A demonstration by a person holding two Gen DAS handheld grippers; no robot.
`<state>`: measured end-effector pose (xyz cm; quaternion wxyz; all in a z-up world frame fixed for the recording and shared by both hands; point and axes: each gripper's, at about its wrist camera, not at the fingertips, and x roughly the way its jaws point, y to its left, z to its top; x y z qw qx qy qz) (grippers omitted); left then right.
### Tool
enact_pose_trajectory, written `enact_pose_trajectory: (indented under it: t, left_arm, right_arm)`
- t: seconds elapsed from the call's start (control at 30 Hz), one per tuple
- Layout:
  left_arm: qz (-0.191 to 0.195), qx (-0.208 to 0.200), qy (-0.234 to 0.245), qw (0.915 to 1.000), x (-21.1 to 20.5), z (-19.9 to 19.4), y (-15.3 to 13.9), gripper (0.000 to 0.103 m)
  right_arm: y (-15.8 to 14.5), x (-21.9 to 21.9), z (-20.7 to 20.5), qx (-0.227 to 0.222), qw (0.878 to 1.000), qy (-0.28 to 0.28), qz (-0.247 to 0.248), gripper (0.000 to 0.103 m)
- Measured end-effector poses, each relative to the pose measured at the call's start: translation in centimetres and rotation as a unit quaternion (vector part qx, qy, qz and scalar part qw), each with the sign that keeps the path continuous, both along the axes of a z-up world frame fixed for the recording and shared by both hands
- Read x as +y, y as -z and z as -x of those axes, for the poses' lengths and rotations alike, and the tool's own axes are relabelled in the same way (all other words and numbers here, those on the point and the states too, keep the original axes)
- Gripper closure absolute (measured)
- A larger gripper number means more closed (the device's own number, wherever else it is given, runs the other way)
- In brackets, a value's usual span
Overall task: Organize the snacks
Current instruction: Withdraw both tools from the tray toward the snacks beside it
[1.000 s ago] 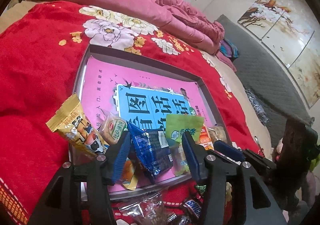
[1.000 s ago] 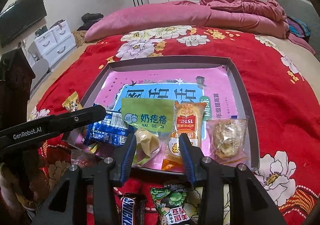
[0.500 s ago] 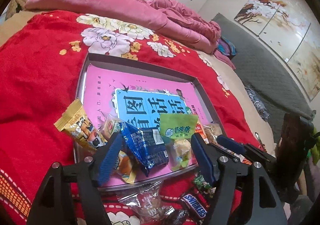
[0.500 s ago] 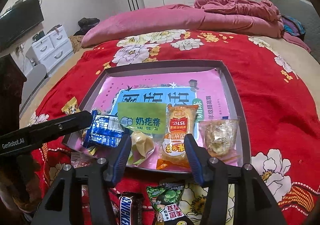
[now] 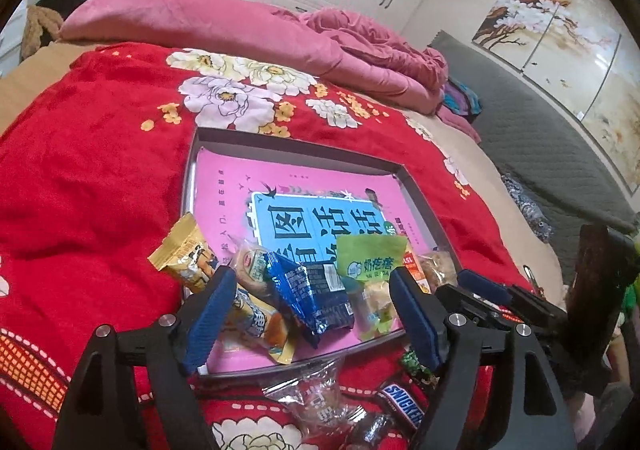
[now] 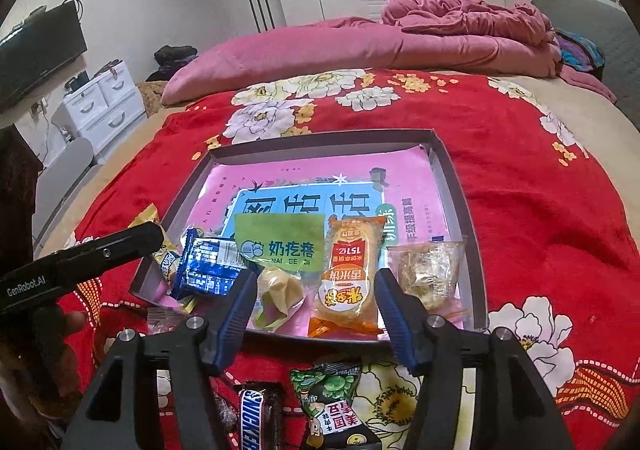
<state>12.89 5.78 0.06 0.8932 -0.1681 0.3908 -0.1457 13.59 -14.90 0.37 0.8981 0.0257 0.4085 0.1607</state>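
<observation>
Snack packets lie along the near edge of the grey tray (image 6: 448,170), low in the frame: the blue packet (image 5: 316,298) the left gripper (image 5: 312,314) clasped a second ago now lies freed between widening jaws. The right gripper (image 6: 316,314), narrower earlier, is opening too, pressing nothing, above the orange rice-cake packet (image 6: 348,274).

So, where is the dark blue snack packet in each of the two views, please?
Left wrist view: the dark blue snack packet lies low in the centre, in the tray's near part, left of the green-labelled packet.
Right wrist view: it lies left of centre, by the tray's near left corner.
Shared landmark: the green-labelled packet, just right of it in both.
</observation>
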Motion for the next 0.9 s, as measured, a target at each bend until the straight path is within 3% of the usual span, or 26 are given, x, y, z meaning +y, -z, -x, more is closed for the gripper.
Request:
enact_pose_trajectory:
  t: [0.9]
  left_arm:
    - [-0.031,0.005,0.033,0.9990,-1.9,3.5,-0.2,0.023]
  right_arm:
    - [-0.2,-1.7,2.7,-0.002,1.000,-0.004,0.014,0.039]
